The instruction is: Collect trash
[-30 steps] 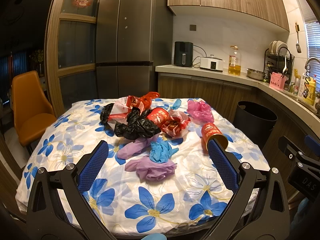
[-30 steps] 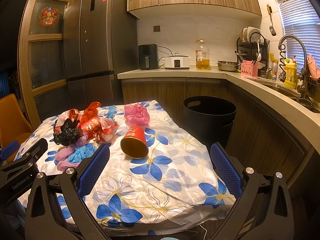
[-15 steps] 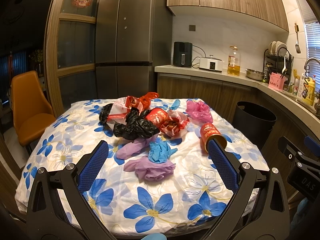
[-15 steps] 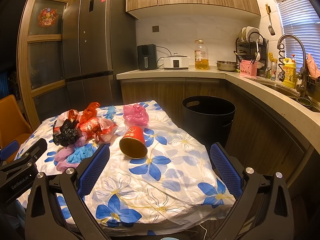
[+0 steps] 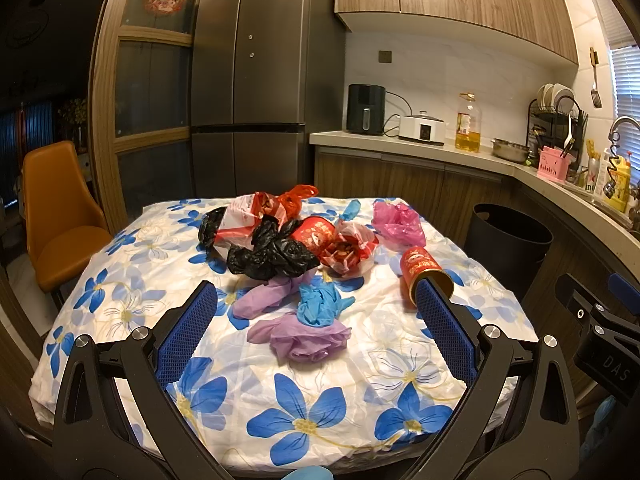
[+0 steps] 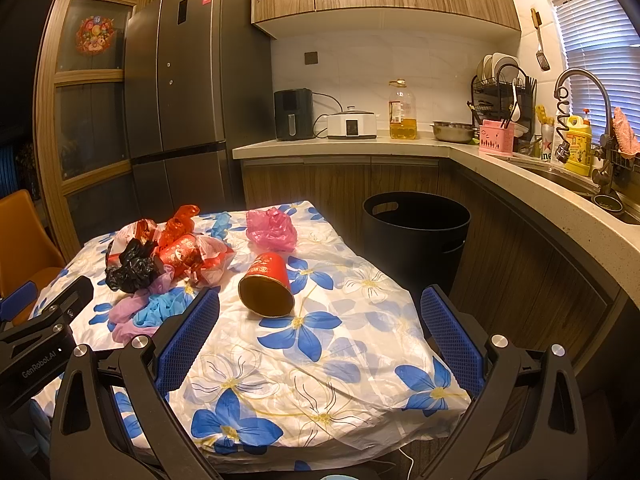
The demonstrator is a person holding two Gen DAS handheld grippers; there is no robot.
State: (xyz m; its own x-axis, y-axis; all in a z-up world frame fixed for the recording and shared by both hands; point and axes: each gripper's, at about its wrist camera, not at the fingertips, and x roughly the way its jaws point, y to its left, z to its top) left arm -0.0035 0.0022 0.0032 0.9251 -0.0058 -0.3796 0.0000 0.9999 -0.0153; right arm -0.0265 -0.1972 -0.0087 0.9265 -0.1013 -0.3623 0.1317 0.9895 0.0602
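Observation:
Trash lies on the floral tablecloth [image 5: 320, 392]: a black bag [image 5: 272, 256], red and white bags [image 5: 344, 246], a pink bag [image 5: 396, 222], a blue glove [image 5: 320, 304], purple gloves [image 5: 304, 338] and a red cup [image 5: 424, 272] on its side. A black bin [image 6: 416, 228] stands past the table's right side. My left gripper [image 5: 316, 328] is open and empty, held above the near table edge facing the gloves. My right gripper [image 6: 320, 328] is open and empty, facing the red cup [image 6: 268, 284] and the table's right half.
An orange chair [image 5: 60, 212] stands at the table's left. A counter [image 6: 520, 172] with a sink, dish rack and appliances runs along the back and right. A fridge [image 5: 256, 80] stands behind the table. Each gripper shows at the edge of the other's view.
Both grippers have drifted very slightly; the scene sits a touch lower and nearer. Nothing on the table has moved.

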